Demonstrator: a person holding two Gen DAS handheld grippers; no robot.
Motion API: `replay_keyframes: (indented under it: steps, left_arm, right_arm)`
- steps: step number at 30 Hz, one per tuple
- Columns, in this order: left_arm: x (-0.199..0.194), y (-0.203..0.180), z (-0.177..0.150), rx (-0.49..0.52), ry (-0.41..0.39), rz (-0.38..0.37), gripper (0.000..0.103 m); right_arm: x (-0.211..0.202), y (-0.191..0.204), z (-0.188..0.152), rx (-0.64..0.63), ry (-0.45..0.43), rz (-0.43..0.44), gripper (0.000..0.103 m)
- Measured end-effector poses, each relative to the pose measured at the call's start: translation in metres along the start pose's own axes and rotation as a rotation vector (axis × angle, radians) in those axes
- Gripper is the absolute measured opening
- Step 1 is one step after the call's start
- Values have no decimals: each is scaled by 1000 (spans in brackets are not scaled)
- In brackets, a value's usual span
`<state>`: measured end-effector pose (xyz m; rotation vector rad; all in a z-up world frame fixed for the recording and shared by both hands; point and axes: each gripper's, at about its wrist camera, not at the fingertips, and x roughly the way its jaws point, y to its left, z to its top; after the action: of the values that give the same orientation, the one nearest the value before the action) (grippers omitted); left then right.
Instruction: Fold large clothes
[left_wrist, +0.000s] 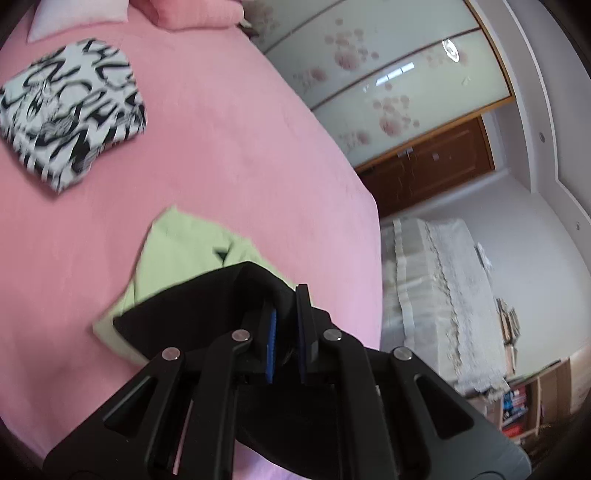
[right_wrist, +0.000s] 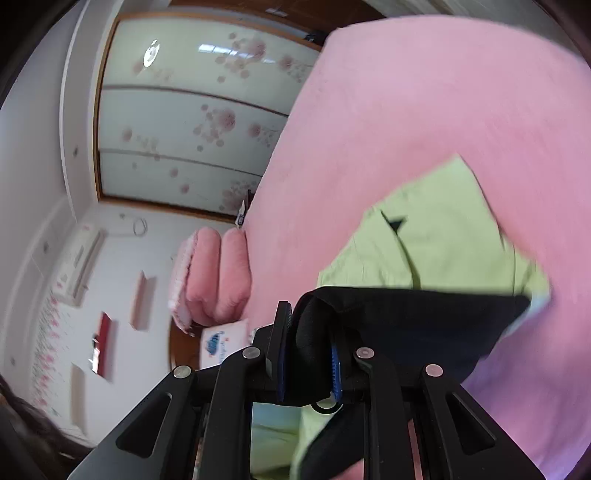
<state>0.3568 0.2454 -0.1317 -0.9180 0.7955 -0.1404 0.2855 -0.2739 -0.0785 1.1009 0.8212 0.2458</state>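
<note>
Both grippers clamp the same black garment, one end each; left gripper nearly shut on a thin edge of it, right gripper closed on a thicker bunched wad; the cloth hangs stretched between them above the pink bed, over a light green garment lying flat on the near part of the bed.

Step in hand, as judged: carrying the black piece up and across to lay or fold it; to do it well, keep both ends level and the span taut so no sag drags the green piece; lower the far edge first, then draw back to smooth; do not let go until the fold lines meet.

Materials: black cloth matte, soft, fairly heavy, folds in broad curves; green cloth thin, lightly creased, with a small dark triangular mark; bedspread pink, fuzzy, plain; a folded black-and-white patterned garment lies far left, neat rectangle, well apart; pink pillows plump, at the bed's far end.
</note>
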Motion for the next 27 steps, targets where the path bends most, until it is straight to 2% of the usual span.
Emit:
replay_keyframes:
  steps: [3,6,10,12,14,16,19,23,27]
  left_arm:
    - [24,-1,26,-13,-29,32,6]
    - [56,7,58,-17,-57,76,6]
    - [116,35,92,16,-58,188,6]
    - [157,54,103,42,-37,244,6]
    - [208,72,107,64,25,303,6]
    - [252,83,106,130,77,395,6]
    - [294,91,105,233,97,486,6]
    - [320,109,114,167,167,511,7]
    - [321,112,123,151,215,497,10]
  right_arm:
    - [14,2,36,-18,-18,1,17]
    - [45,-6,70,-28,-37,-29,17]
    - [106,-40,110,-36,-70,-95,17]
    - [139,-59,119,-34,-75,-133,17]
    - [179,-79,126,-52,-64,-180,17]
    - [209,-97,128,-72,-49,-269,17]
    - [236,-123,132,-51,-62,-332,17]
    - [252,-130,138,-95,-5,-412,18]
    - [249,-115,139,-170,67,-424,28]
